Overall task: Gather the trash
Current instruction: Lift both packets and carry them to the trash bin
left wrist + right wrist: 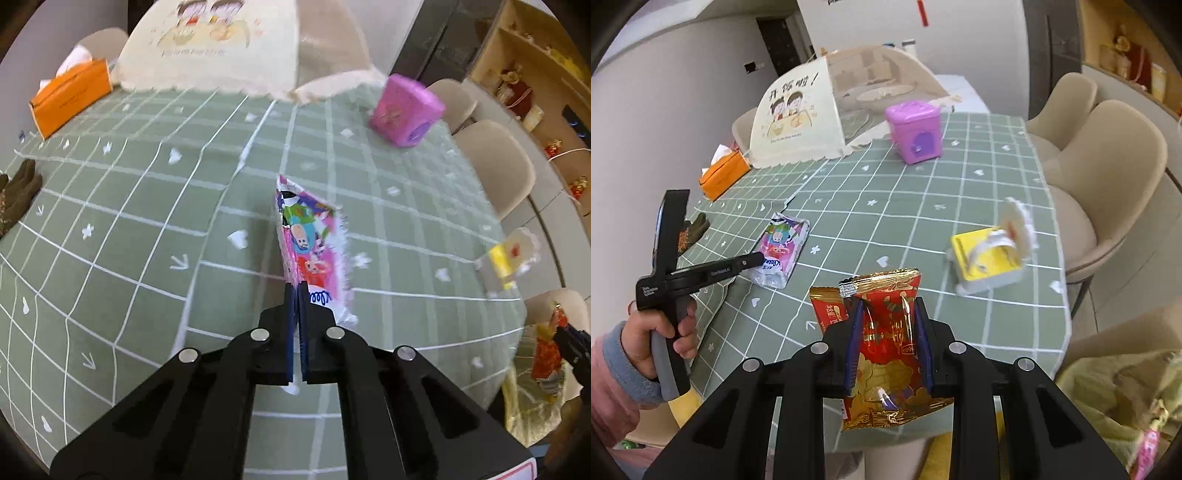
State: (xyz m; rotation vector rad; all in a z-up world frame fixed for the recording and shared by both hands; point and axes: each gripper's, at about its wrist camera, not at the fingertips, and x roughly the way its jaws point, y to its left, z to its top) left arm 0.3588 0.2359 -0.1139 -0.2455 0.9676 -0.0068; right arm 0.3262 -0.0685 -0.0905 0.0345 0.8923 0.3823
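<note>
Green checked cloth (923, 206) covers the dining table, and the purple toy bin (916, 133) standing on it serves as my landmark. Behind and left of the bin sits 1 cream mesh food cover (798, 118) printed with 2 cartoon children and Chinese characters I cannot read clearly; further left lies 1 orange tissue box (726, 175), its lettering too small to make out. In front and to the right of the bin rests 1 yellow and white carton (988, 254), blurred, its lid peeled up. At least 3 beige chairs (1108, 177) line the table edge right of the bin.

Near the table's front edge, well in front of the bin, the right gripper (886, 343) pinches 1 red and gold snack wrapper (886, 350) between its blue pads, and the wrapper's lower part hangs over the edge. Its printing is crumpled and unreadable. In front and to the left of the bin, the left gripper (295, 295) is clenched on 1 pink cartoon tissue packet (310, 236); blue script on it is cut off by the fingers. A dark glove (18, 195) lies half out of view far left. A yellowish bag (1126, 398) shows dimly below the table's right corner.
</note>
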